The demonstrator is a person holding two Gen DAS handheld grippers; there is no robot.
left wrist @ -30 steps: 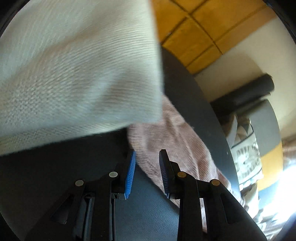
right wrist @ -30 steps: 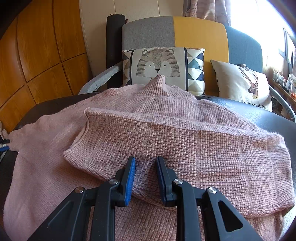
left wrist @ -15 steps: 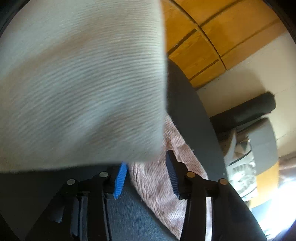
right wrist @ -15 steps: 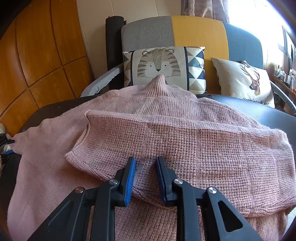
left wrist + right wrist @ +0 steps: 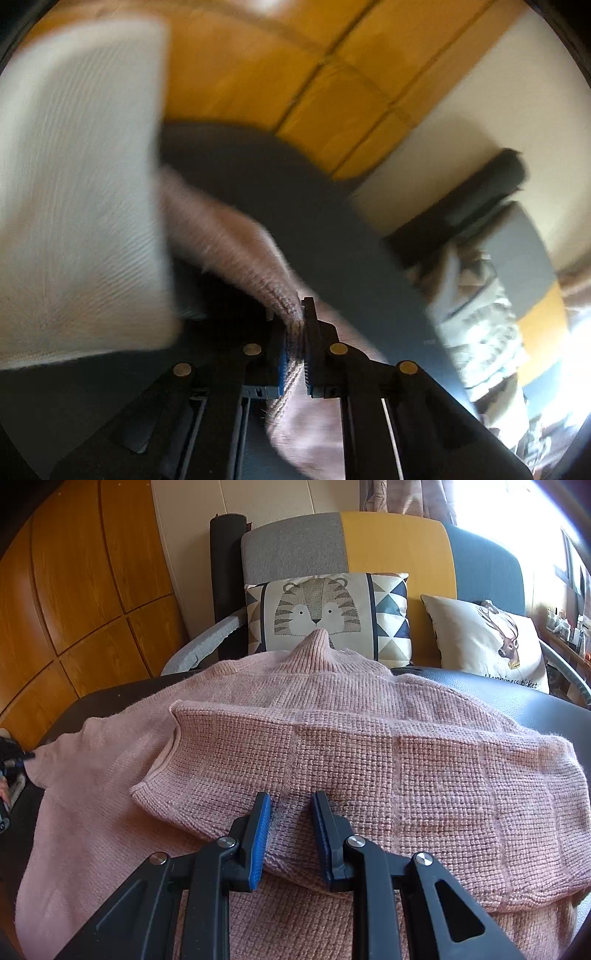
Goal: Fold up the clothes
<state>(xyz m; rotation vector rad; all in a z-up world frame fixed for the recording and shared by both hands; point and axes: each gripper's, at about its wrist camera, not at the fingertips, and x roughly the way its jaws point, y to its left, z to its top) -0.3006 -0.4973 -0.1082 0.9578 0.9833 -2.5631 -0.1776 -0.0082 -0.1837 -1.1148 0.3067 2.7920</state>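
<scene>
We see our left hand-held gripper (image 5: pixel 295 332) and right hand-held gripper (image 5: pixel 290 812): black plastic arms, blue ridged pads (image 5: pixel 260 834), round metal screws (image 5: pixel 225 842), and triangle-shaped holes.

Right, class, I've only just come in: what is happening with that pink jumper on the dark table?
A person is folding a pink knitted sweater on a dark table, with handheld tongs in each hand. The left tongs are shut on a ribbed edge of the sweater and lift it off the table. The right tongs grip the folded-over panel at its near edge. A white cloth hangs close to the left camera, blurred.
</scene>
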